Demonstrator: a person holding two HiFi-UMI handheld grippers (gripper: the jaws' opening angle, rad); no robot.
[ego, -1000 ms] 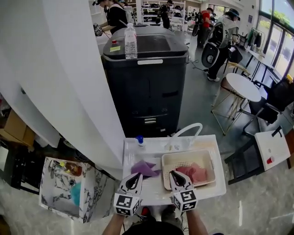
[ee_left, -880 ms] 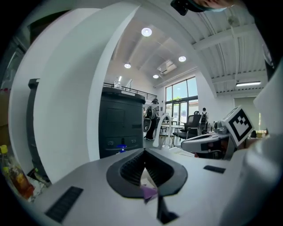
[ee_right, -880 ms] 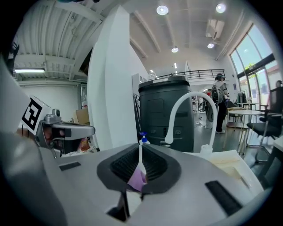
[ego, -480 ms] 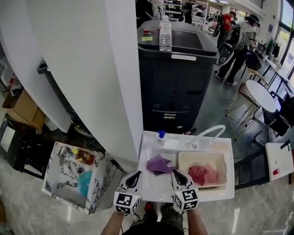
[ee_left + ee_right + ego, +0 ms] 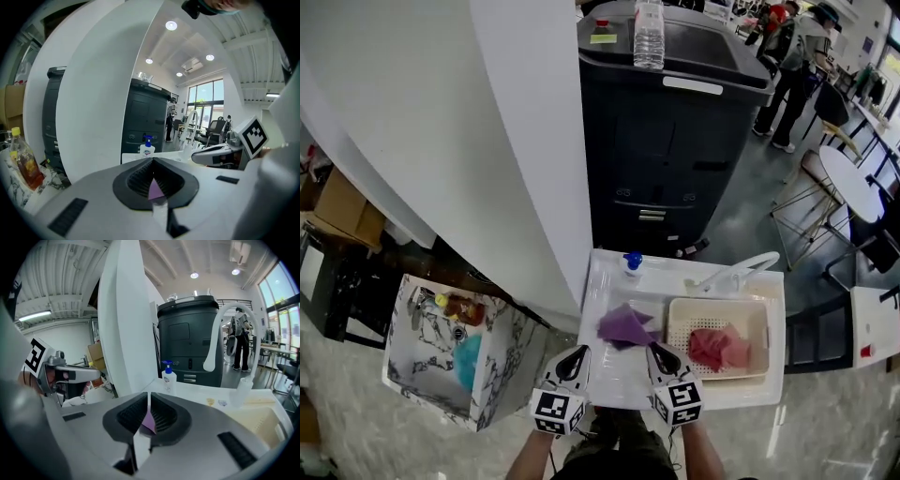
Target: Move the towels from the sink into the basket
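ok so head cam: white sink at the bottom w/ a purple towel crumpled in the left half of the basin; beige basket sits in the right half, just beside it, and there are pink/red towels inside it already; soap bottle w/ a blue pump stands on the back ledge; white faucet arcs over by the basket's back edge.

left gripper and right gripper are side by side at the near edge of the sink, both pointing fwd; tips are short of the purple towel, not touching it; it lies roughly btw them, a bit further back. left gripper view: fingers together, nothing pinched, just a sliver of purple showing past the pads; right gripper view is the same deal, pads closed w/ only a hairline slit, empty, purple visible beyond.

bg: big black machine behind the sink w/ a water bottle on top; white pillar on the left; marble-print bag on the floor left of the sink, w/ a bottle and smth teal in it; ppl further back, top right.
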